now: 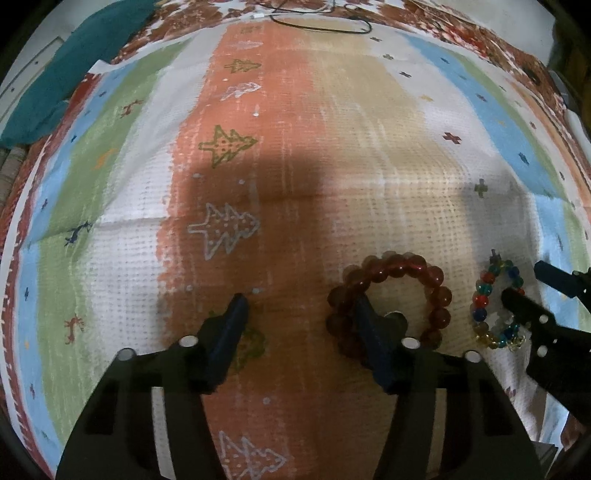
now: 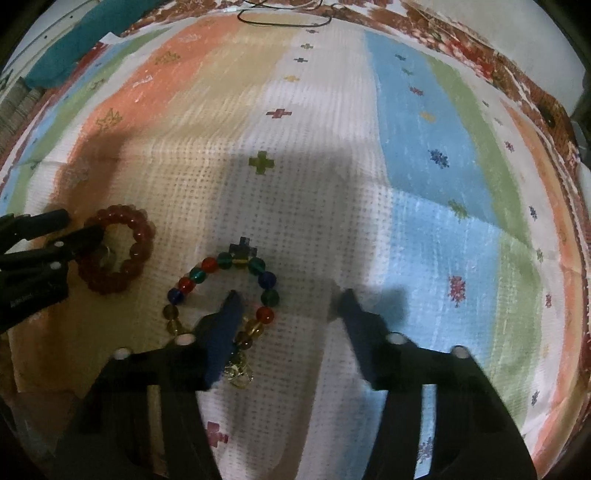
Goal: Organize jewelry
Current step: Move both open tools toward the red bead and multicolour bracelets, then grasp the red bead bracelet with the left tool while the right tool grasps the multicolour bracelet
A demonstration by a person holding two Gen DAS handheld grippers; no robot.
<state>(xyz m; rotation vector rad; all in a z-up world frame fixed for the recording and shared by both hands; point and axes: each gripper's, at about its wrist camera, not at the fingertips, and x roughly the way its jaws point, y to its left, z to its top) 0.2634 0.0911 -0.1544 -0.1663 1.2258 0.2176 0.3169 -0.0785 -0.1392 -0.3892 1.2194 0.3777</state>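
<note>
Two beaded bracelets lie on a striped cloth (image 1: 332, 129) printed with small trees and crosses, and each has one gripper finger poking down inside its ring. In the left wrist view, the left gripper (image 1: 301, 299) fills the lower middle of the frame with its jaws spread wide; its finger toward the right of the frame sits inside the red bracelet (image 1: 391, 299), a ring of dark red translucent beads at lower right of centre, while the other finger rests on the orange stripe well clear of the beads. Nothing is clamped between them. Further right in the same view the multicolour bracelet (image 1: 495, 306) lies close beside the red one without touching it, with the right gripper (image 1: 524, 280) reaching in from the right edge. In the right wrist view, the right gripper (image 2: 290, 293) is likewise splayed apart, gripping nothing: its finger toward the left of the frame stands inside the multicolour bracelet (image 2: 221, 291), just below centre-left, and its other finger is over the white stripe outside the ring. A small golden charm (image 2: 240, 371) hangs off that bracelet at the bottom, partly hidden by the finger. At the left edge, the left gripper (image 2: 79, 225) reaches into the red bracelet (image 2: 118, 254). A dark cable (image 2: 284, 18) loops along the top edge, and a teal fabric (image 1: 74, 62) lies at upper left.
</note>
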